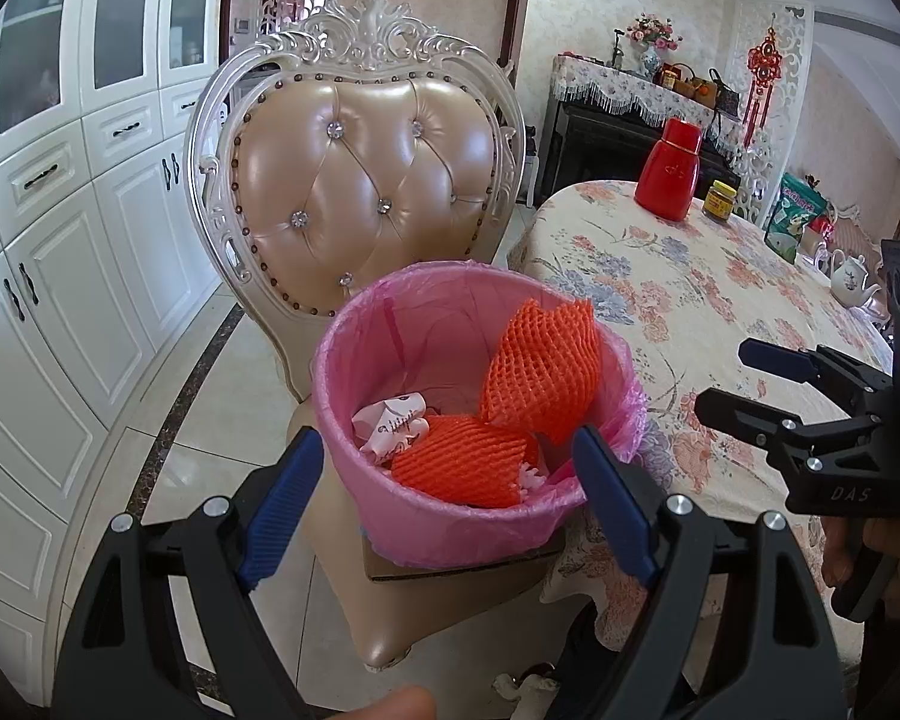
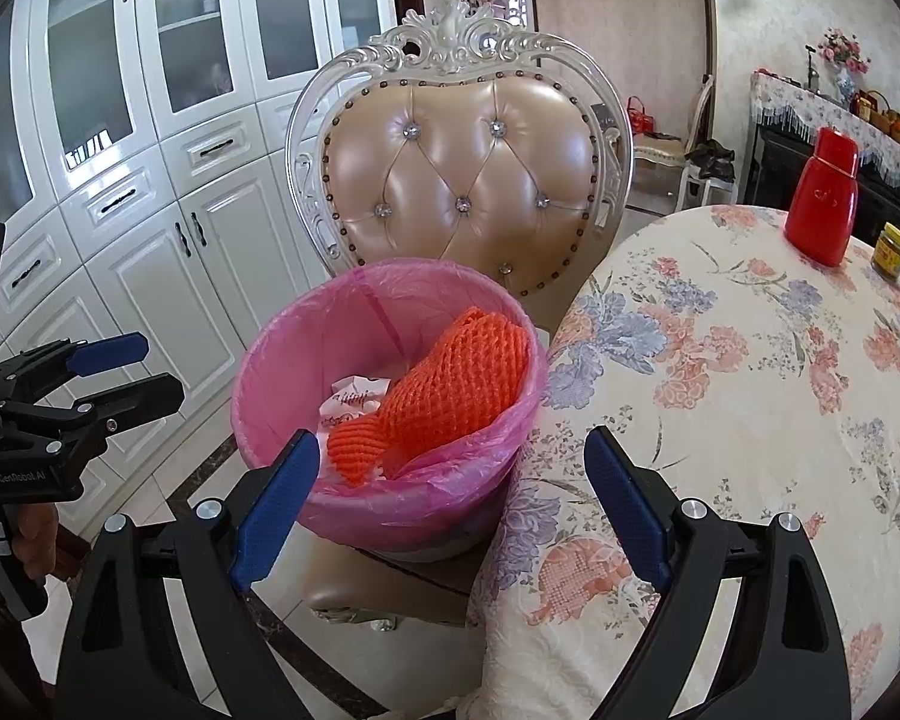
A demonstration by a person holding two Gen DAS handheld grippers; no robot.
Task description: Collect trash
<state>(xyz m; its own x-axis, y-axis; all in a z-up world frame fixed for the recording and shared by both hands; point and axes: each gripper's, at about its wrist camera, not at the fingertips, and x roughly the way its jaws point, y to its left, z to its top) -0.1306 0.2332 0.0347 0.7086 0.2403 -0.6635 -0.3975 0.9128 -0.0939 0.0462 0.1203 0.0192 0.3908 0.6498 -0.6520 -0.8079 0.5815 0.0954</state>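
**Ana:** Pink liner, and it already holds the haul. The bin (image 1: pixel 450 384) has 2 orange foam fruit nets (image 1: pixel 540 366) in it, one leaning on the far wall and one lying low, plus a crumpled white wrapper (image 1: pixel 390 423) beside them.

**Ben:** So the collecting looks mostly done?

**Ana:** That is my reading. On the part of the table (image 2: pixel 750 360) that shows I see no loose scraps, though the near edge is hidden behind the fingers. Anything left would be out of view.

**Ben:** And the tools?

**Ana:** The left gripper (image 1: pixel 450 504) has its jaws wide apart, framing the bin's near rim, with nothing between them. The right gripper (image 2: pixel 450 504) is the same: jaws spread, empty, over the gap between bin and table edge.

**Ben:** Where does the bin stand?

**Ana:** On what looks like a piece of cardboard on the seat of a tufted beige chair (image 2: pixel 468 174) with a carved white frame, pulled just beside the table.

**Ben:** The surface?

**Ana:** Round, under a floral cloth. At its far side stand a red flask (image 2: pixel 825 198) and a small yellow-lidded jar (image 2: pixel 891 252); the left view also shows a white teapot (image 1: pixel 852 282). White cabinets (image 2: pixel 150 180) line the wall and the floor is glossy tile.
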